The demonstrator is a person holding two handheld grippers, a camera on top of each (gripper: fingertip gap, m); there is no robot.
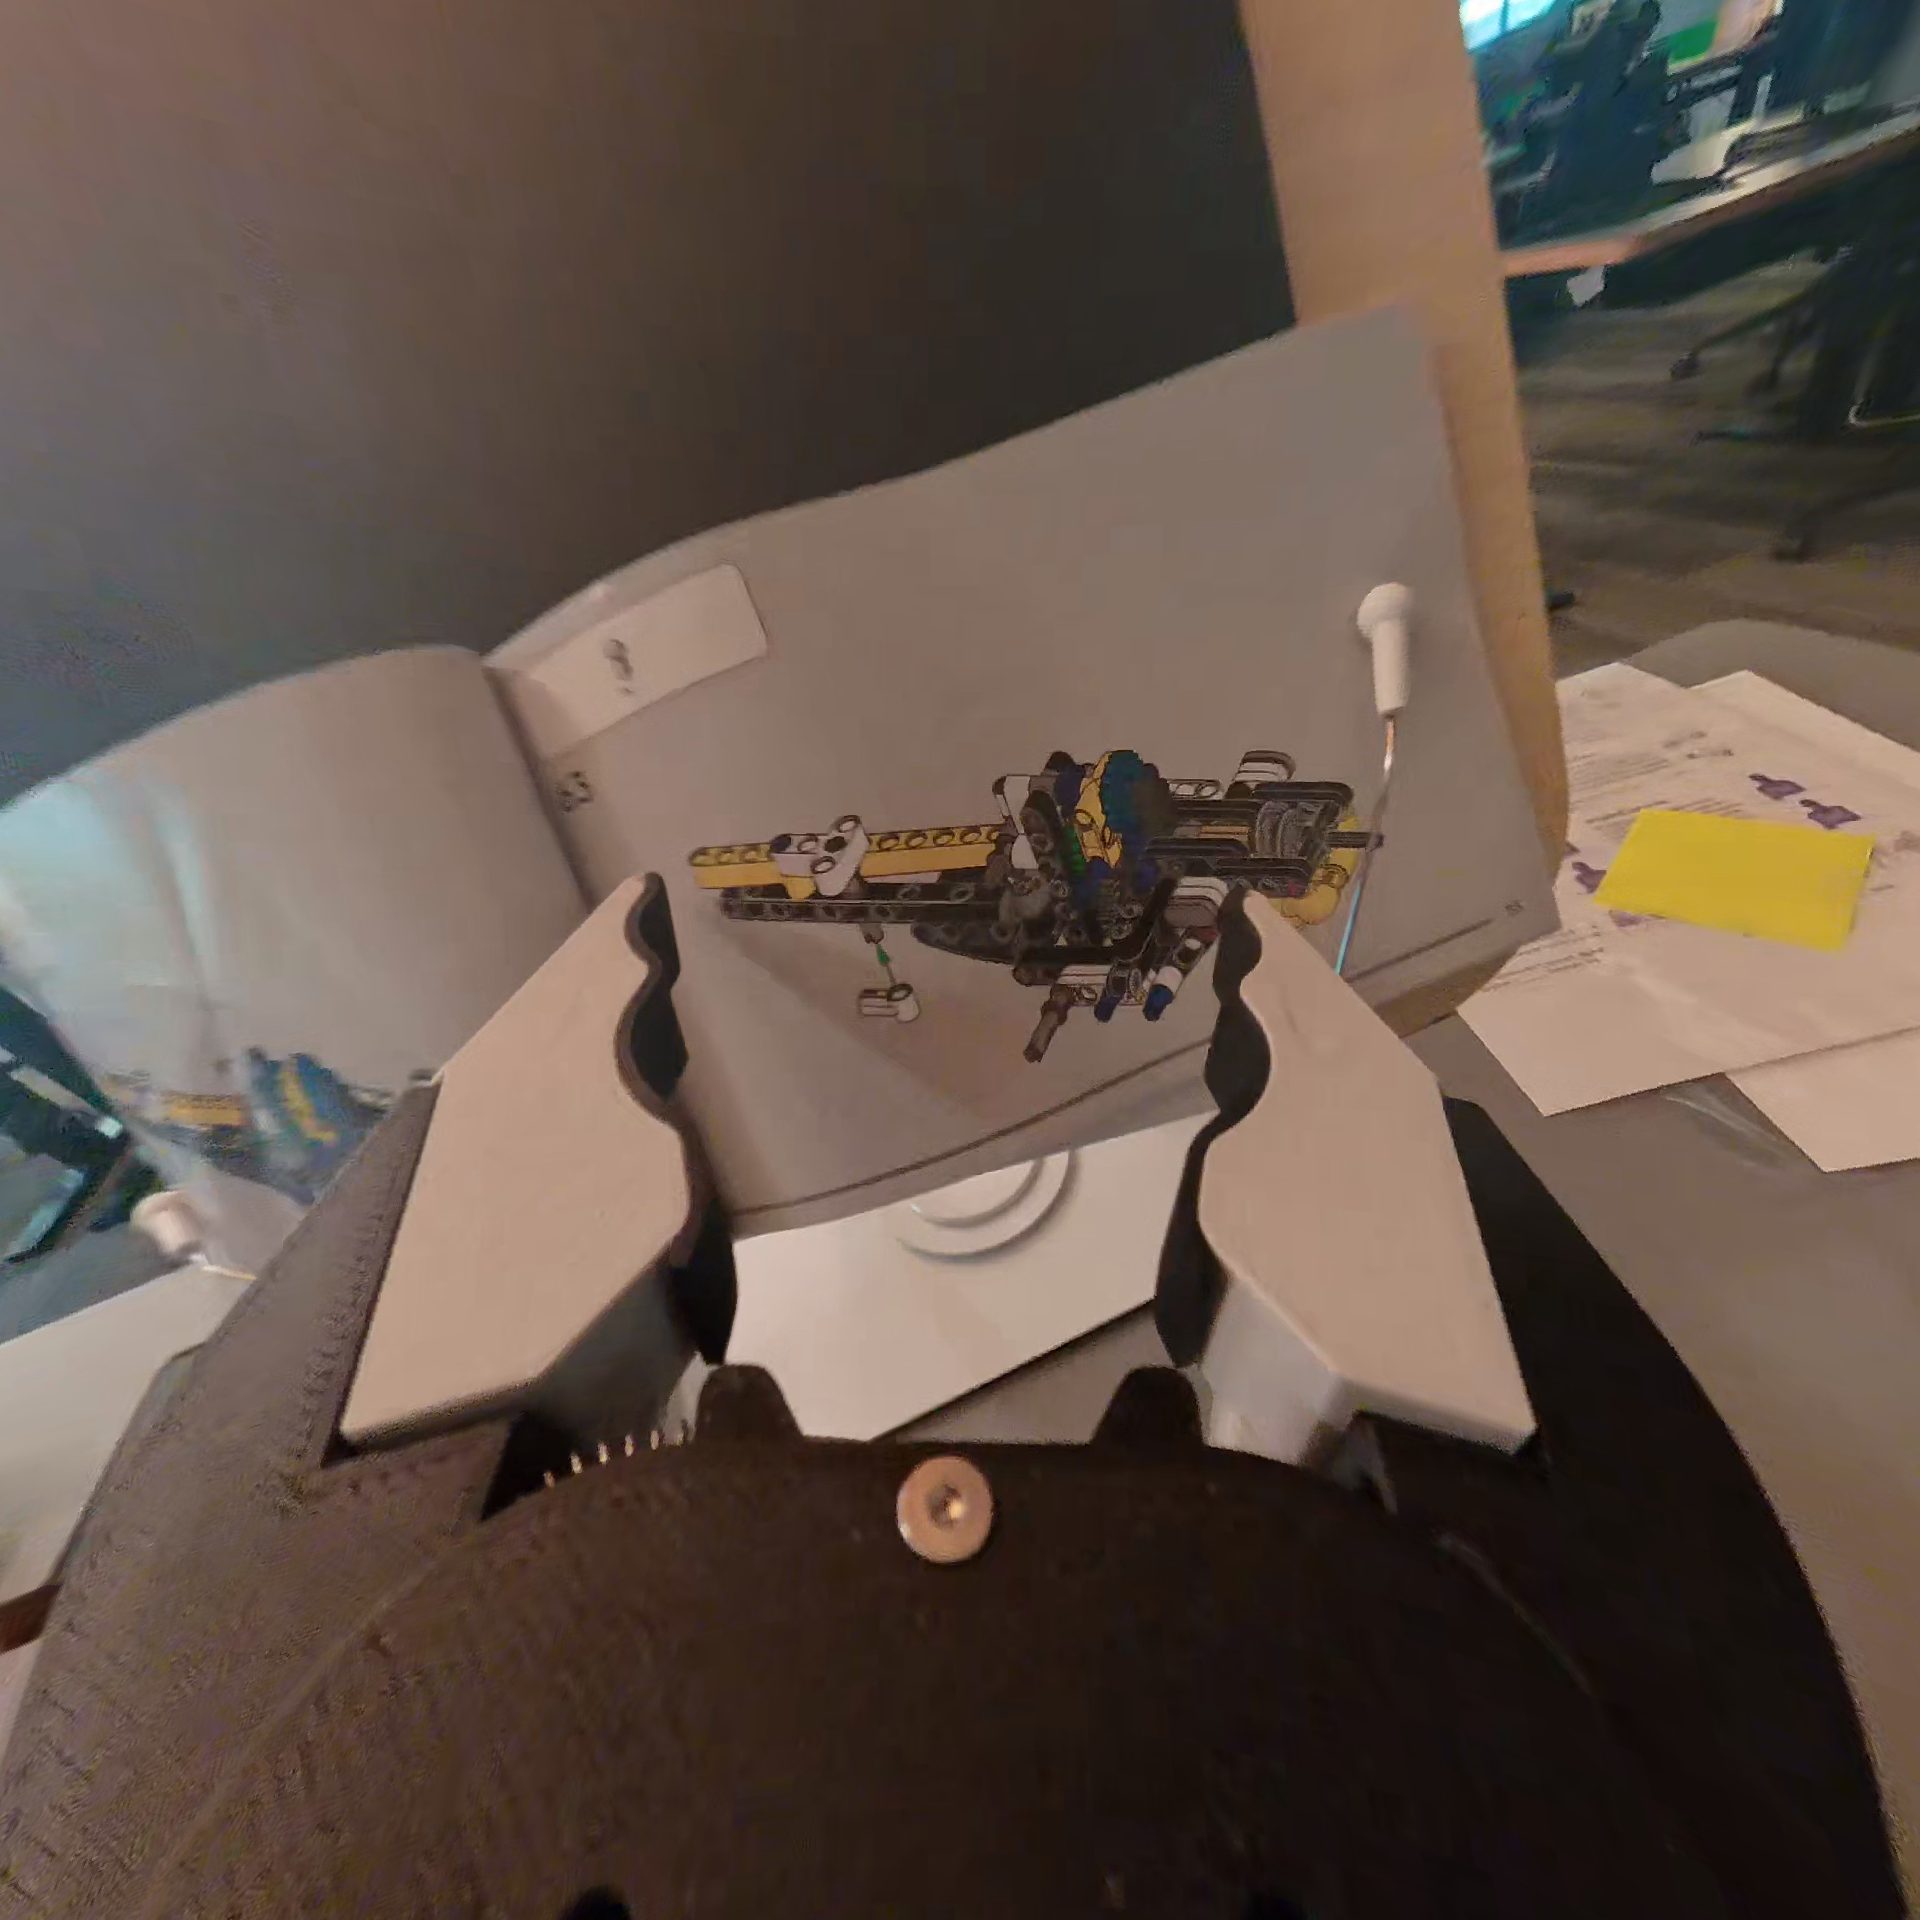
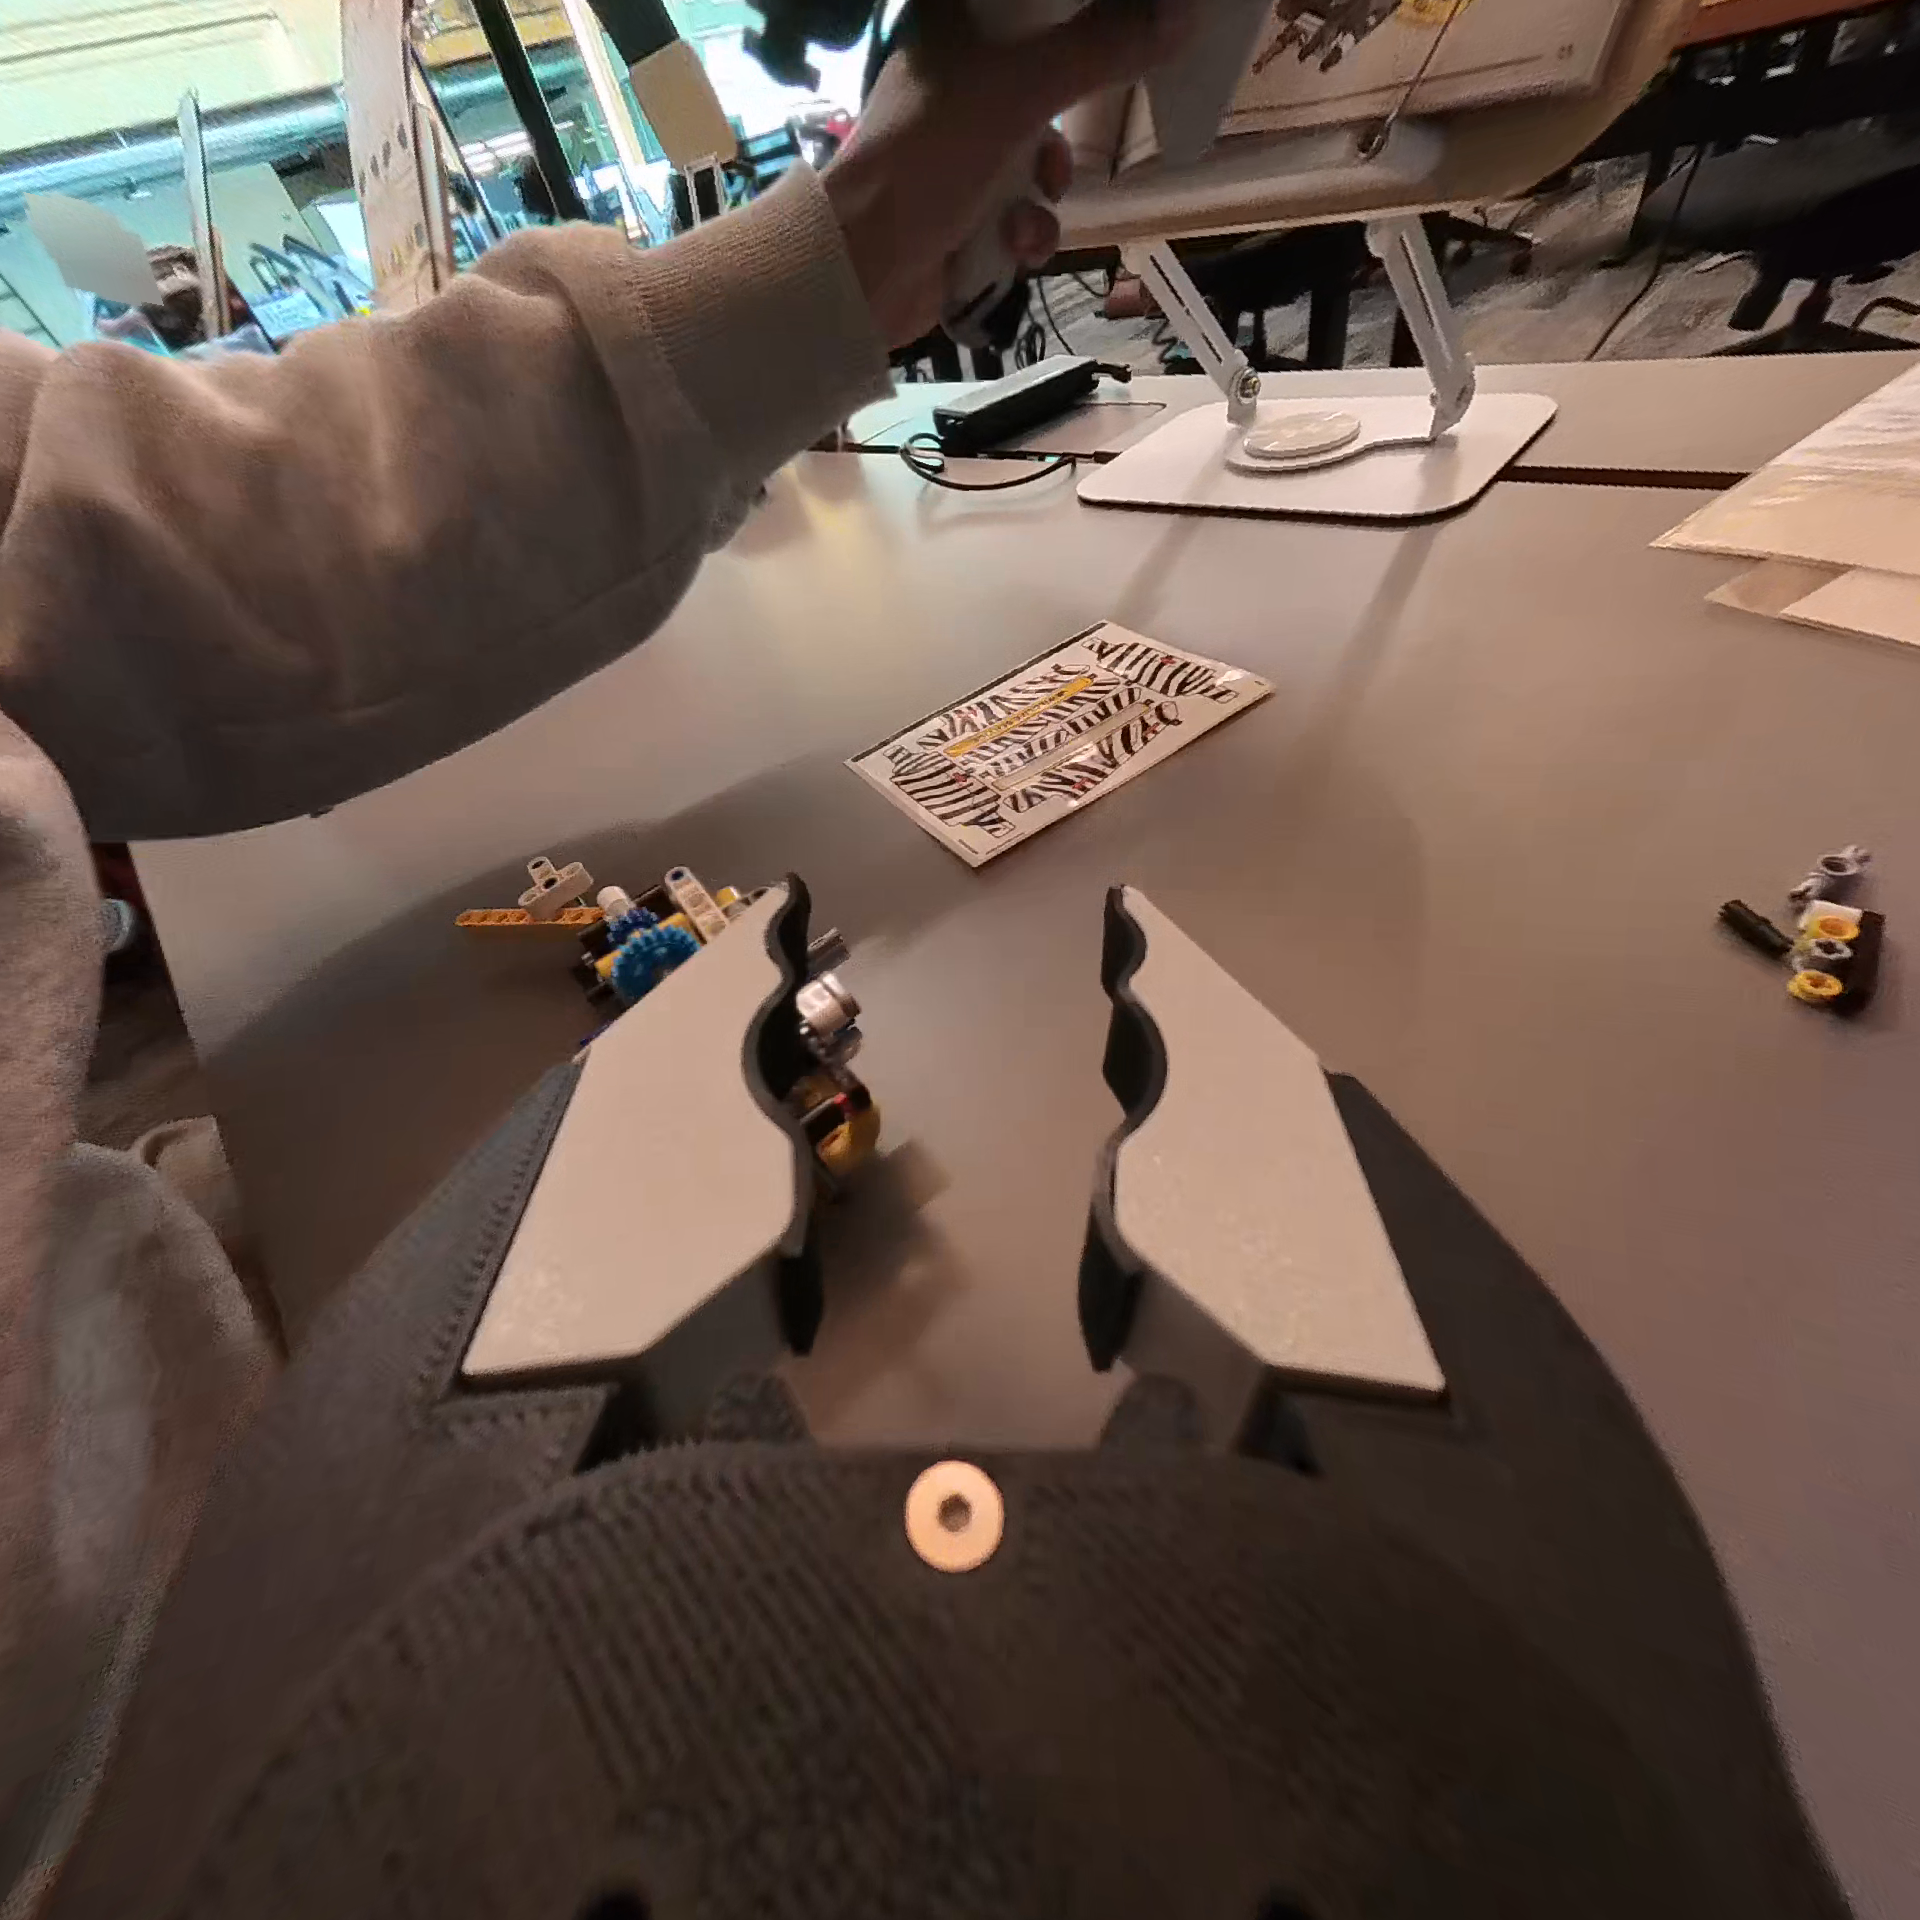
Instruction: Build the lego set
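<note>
The partly built lego model (image 2: 665, 940) is laid near the left edge of the table (image 2: 1455, 935), partly hidden behind the right gripper (image 2: 951, 935), whose fingers are spread and empty. One small cluster of loose parts (image 2: 1818, 951) is kept apart toward the right edge, one sticker sheet (image 2: 1060, 738) mid-table. The instruction booklet (image 1: 1039, 727) is propped on a stand (image 2: 1320, 457), presumably for reading; the left gripper (image 1: 951, 935) is held before it, fingers apart.

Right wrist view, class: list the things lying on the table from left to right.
Half-built lego model → striped sticker sheet → white stand base → small cluster of loose lego pieces.
</note>
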